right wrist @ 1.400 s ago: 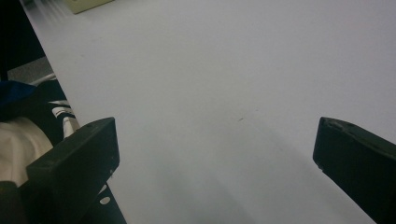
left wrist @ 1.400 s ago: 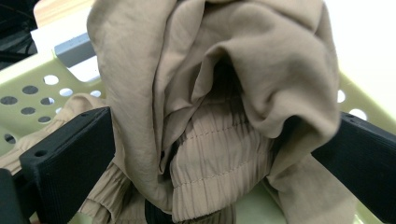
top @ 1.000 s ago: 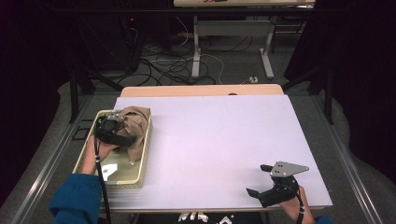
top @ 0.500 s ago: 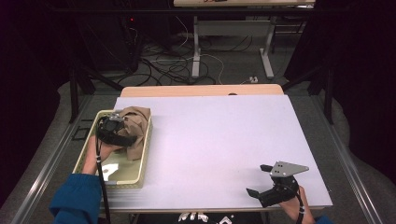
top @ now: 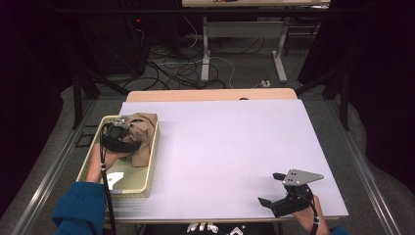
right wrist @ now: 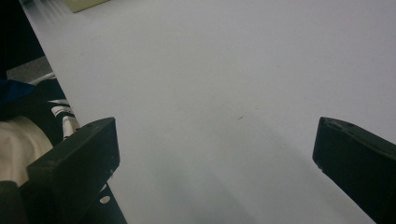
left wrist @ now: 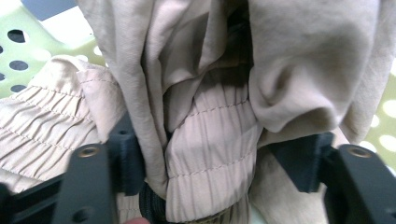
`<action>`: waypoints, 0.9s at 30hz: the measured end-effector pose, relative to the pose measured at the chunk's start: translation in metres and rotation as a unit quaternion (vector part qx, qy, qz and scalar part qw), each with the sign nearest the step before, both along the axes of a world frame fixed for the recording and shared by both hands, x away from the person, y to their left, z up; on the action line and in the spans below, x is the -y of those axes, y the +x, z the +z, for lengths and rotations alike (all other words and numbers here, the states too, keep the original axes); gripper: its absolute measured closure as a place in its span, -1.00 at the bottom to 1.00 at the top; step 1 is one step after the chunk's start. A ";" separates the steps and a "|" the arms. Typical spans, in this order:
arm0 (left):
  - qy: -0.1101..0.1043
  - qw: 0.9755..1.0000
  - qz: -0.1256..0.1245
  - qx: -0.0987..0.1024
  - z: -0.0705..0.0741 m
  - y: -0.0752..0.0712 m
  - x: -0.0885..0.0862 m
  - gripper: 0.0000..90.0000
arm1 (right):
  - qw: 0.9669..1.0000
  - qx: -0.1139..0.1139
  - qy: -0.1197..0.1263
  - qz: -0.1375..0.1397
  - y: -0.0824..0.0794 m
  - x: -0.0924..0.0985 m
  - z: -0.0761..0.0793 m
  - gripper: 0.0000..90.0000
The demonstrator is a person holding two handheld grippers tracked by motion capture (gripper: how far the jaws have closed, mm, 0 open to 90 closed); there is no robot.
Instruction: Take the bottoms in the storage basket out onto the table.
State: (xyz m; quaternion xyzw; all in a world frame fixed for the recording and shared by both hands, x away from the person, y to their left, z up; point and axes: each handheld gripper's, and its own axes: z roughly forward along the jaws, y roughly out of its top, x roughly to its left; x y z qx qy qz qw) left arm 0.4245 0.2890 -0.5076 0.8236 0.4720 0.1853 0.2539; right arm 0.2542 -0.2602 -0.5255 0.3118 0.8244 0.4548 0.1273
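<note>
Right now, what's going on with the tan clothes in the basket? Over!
Left hand-held gripper has just been closing on the beige garment, cloth bunched between its jaws, in the yellow-green basket. Right hand-held gripper open over bare table. Nothing blocking.

High view looks down; gripper views sit close, sharing its table [top: 235,147].

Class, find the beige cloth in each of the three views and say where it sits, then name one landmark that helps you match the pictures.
High view: the cloth lies at far left, bunched in the far end of the tray.
Left gripper view: it covers the middle and top of the picture, a fold between the left tongs.
Right gripper view: not in it.
Shared landmark: the yellow-green tray, its holed wall at the left gripper view's edges and a corner at the right gripper view's top left.
</note>
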 end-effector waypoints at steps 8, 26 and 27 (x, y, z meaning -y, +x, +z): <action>0.001 1.000 -0.009 0.005 -0.001 -0.002 0.000 0.27 | 1.000 -0.001 -0.002 0.000 0.000 0.000 0.000 -1.00; -0.032 0.999 -0.013 0.012 0.005 -0.006 -0.006 0.35 | 1.000 0.003 0.004 -0.002 0.000 0.000 0.000 -1.00; -0.032 0.999 -0.011 0.015 0.007 -0.007 -0.007 0.35 | 1.000 0.003 0.004 -0.002 0.000 0.000 0.000 -1.00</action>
